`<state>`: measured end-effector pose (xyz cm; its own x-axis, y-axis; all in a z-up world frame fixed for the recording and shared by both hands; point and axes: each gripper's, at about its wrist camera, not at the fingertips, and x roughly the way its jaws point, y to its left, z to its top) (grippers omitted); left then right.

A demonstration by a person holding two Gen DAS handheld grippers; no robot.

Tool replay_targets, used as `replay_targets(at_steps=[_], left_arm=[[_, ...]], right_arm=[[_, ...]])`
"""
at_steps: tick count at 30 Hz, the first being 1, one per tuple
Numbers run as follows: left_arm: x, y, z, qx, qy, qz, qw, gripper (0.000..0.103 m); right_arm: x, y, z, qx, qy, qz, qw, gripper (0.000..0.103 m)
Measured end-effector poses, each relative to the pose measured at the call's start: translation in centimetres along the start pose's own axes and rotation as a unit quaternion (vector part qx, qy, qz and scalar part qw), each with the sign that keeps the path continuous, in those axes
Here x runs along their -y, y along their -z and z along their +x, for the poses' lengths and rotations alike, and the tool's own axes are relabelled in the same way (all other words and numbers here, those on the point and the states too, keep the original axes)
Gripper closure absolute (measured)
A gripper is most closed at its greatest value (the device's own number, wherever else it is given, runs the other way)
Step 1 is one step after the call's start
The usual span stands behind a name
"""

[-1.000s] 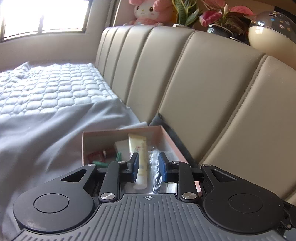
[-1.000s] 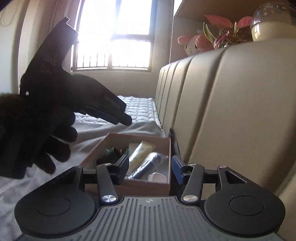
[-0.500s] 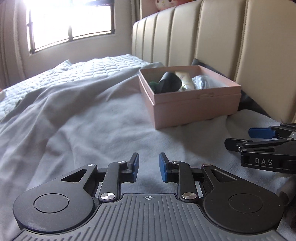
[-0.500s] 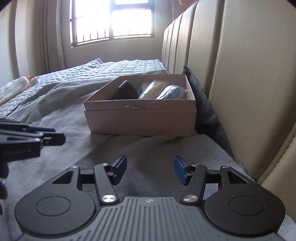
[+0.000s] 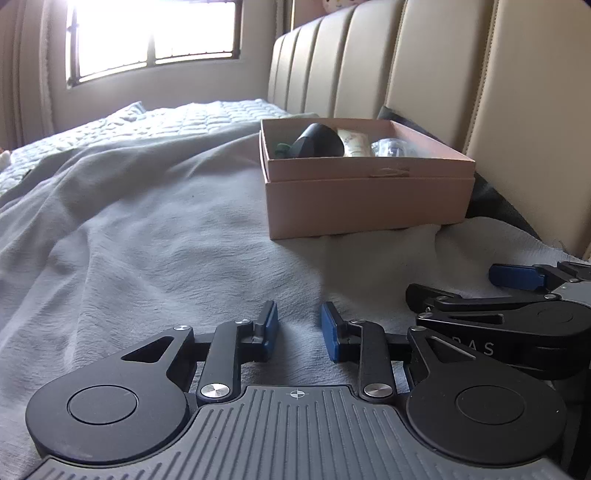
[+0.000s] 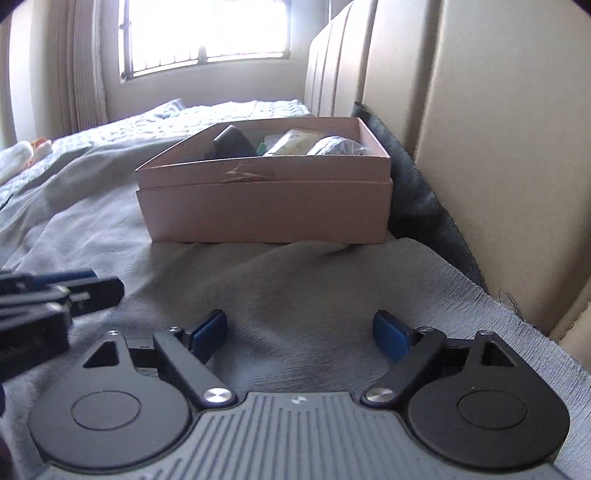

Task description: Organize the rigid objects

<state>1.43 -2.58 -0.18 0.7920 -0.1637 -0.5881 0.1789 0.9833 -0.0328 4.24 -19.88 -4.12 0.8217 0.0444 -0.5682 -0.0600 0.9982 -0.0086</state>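
Note:
A pink cardboard box (image 5: 369, 199) sits on the grey bedsheet against the beige headboard; it also shows in the right wrist view (image 6: 266, 206). Inside are a black rounded object (image 5: 319, 140), a cream tube (image 5: 352, 142) and a clear wrapped item (image 5: 391, 147). My left gripper (image 5: 299, 328) is open and empty, low over the sheet in front of the box. My right gripper (image 6: 299, 332) is open wide and empty, also low on the sheet before the box. The right gripper shows at the right in the left wrist view (image 5: 517, 295).
A padded beige headboard (image 6: 480, 129) runs along the right. A dark cloth (image 6: 417, 199) lies wedged between box and headboard. The quilted mattress (image 5: 166, 122) stretches toward a bright window (image 5: 151, 33). A white and orange item (image 6: 22, 155) lies at far left.
Both grippers pulled back from above the box and dropped low onto the sheet. The right gripper's jaws have opened wider. The box stands farther ahead.

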Motion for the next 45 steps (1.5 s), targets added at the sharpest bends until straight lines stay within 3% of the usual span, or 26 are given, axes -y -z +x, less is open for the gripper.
replay_targets(at_steps=[16,45], left_arm=[[-0.6,0.2,-0.4,-0.003,-0.014,-0.011,0.9998,0.072],[-0.4,0.3,-0.3,-0.002,-0.017,0.002,0.9998,0.072]], right_arm=[[-1.1,0.4,-0.2,0.006,0.028,-0.025,0.999,0.014],[-0.9,0.5,-0.2,0.006,0.026,-0.023,0.999,0.014]])
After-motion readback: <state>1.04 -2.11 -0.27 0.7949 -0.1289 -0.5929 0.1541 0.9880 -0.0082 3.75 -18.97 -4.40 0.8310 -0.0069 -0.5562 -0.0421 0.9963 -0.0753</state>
